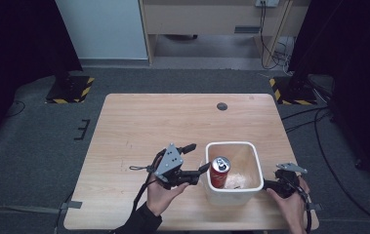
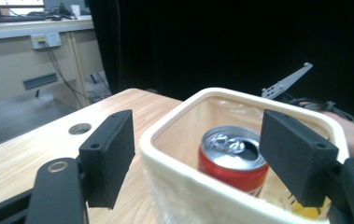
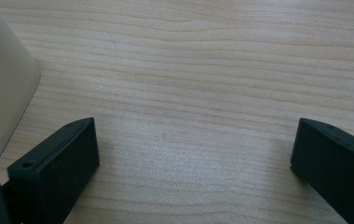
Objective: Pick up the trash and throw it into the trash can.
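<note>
Red can [image 1: 219,171] standing upright inside the white bin [image 1: 256,158].
The left gripper [image 1: 198,157], at nine o'clock of the bin, is open and empty; the right gripper [image 3: 193,172] is wide open.

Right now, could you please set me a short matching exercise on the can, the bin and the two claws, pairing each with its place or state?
Things:
1. red can
2. white bin
3. left claw
4. right claw

Places or states:
A. open over bare wood, beside the bin
B. open by the bin's left rim, gripping nothing
C. upright inside the bin
D. stands near the table's front edge

Pairs: 1-C, 2-D, 3-B, 4-A
</note>
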`<state>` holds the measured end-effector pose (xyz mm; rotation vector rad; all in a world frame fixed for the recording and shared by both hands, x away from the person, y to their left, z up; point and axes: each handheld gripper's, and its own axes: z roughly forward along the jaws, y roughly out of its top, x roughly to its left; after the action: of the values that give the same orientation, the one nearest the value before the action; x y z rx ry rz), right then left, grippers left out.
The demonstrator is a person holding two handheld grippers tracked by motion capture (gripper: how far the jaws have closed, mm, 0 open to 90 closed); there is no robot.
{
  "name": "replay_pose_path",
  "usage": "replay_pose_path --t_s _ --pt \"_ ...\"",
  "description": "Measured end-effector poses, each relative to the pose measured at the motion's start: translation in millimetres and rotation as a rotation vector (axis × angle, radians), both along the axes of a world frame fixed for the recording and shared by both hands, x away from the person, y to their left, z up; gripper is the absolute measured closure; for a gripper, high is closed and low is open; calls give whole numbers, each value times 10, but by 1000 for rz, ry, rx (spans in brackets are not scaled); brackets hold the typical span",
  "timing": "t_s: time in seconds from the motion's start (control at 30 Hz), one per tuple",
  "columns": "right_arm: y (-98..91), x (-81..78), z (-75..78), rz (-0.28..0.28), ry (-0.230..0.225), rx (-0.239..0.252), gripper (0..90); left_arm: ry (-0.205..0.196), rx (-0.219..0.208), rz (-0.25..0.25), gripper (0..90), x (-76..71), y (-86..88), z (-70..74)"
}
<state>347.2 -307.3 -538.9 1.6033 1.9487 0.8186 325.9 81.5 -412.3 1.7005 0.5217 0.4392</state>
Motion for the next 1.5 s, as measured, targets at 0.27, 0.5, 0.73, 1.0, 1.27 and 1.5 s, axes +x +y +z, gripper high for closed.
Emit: replay_pose_path --t_s 0.27,0.5,0.73,1.0,1.27,1.5 --pt "0 0 0 0 1 1 13 27 14 70 232 9 294 -96" --pt "0 0 0 0 0 0 13 73 33 124 220 2 550 -243" --pt "1 -1 0 0 1 1 13 123 62 176 209 -11 790 -442" --pt "1 -1 0 -1 1 0 13 197 95 244 184 -29 1056 -648" --pt "1 -1 0 -1 1 0 13 252 143 296 159 -44 1265 -805" --pt "1 -1 0 0 1 0 13 319 225 379 142 -48 1505 -960"
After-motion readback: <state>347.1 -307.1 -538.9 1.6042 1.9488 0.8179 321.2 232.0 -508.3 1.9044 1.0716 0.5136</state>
